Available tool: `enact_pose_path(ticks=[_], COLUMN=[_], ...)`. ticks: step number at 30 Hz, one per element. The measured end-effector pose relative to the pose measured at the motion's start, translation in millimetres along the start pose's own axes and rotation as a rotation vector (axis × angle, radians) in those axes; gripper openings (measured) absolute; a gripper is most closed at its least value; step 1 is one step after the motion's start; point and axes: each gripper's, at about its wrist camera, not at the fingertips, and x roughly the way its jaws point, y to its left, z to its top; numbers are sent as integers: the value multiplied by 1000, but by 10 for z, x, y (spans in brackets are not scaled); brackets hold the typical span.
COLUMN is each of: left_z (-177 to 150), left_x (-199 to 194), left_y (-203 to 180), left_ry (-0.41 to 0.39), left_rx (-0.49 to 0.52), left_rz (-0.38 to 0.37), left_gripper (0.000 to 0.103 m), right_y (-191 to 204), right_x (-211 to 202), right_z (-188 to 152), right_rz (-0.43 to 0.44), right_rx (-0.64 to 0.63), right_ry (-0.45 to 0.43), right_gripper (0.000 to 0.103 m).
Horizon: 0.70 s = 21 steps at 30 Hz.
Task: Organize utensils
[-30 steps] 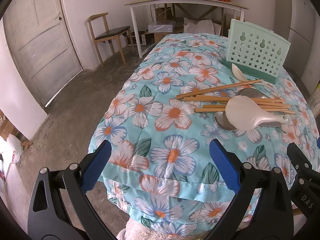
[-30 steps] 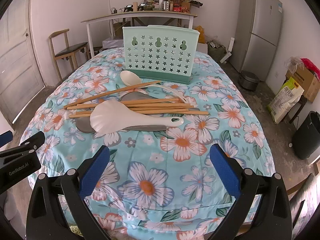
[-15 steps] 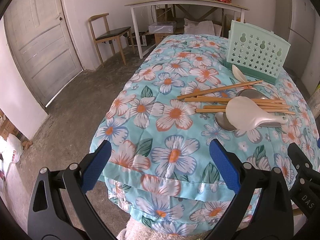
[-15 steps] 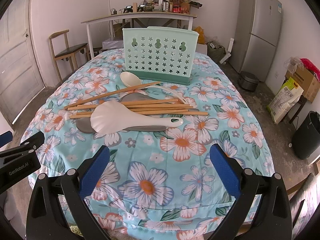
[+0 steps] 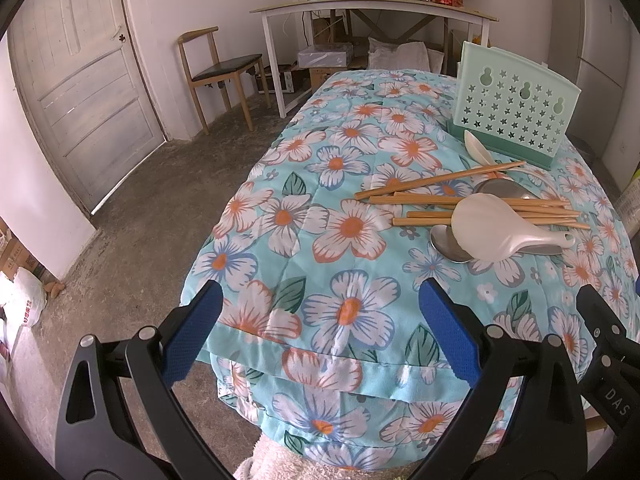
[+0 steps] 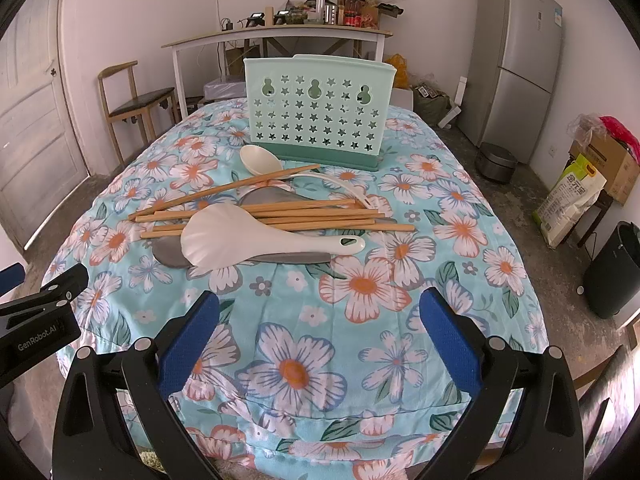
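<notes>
A pile of utensils lies mid-table: a white rice paddle on top of several wooden chopsticks, a metal spoon under the paddle, and a white ladle farther back. A mint-green star-holed utensil holder stands upright behind them. My right gripper is open at the near table edge, short of the pile. My left gripper is open at the table's near left corner, with nothing between its fingers.
The table wears a turquoise floral cloth. A wooden chair and a white side table stand behind, a door on the left. A grey fridge, a black bin and boxes are on the right.
Both views have shifted very slightly; the utensils and holder lie as before and both grippers stay open.
</notes>
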Motion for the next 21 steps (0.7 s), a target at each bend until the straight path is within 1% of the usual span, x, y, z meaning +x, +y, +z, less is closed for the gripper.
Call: enact_pose_path(ticks=[21], left_z=[45], left_x=[-33], left_y=[41], left_ry=[-5], left_rx=[0], left_rz=[2], left_gripper=[95], right_y=[-33], right_x=[6], right_z=[45], right_rz=[3], right_rx=[11], right_ry=[2], right_gripper=[98])
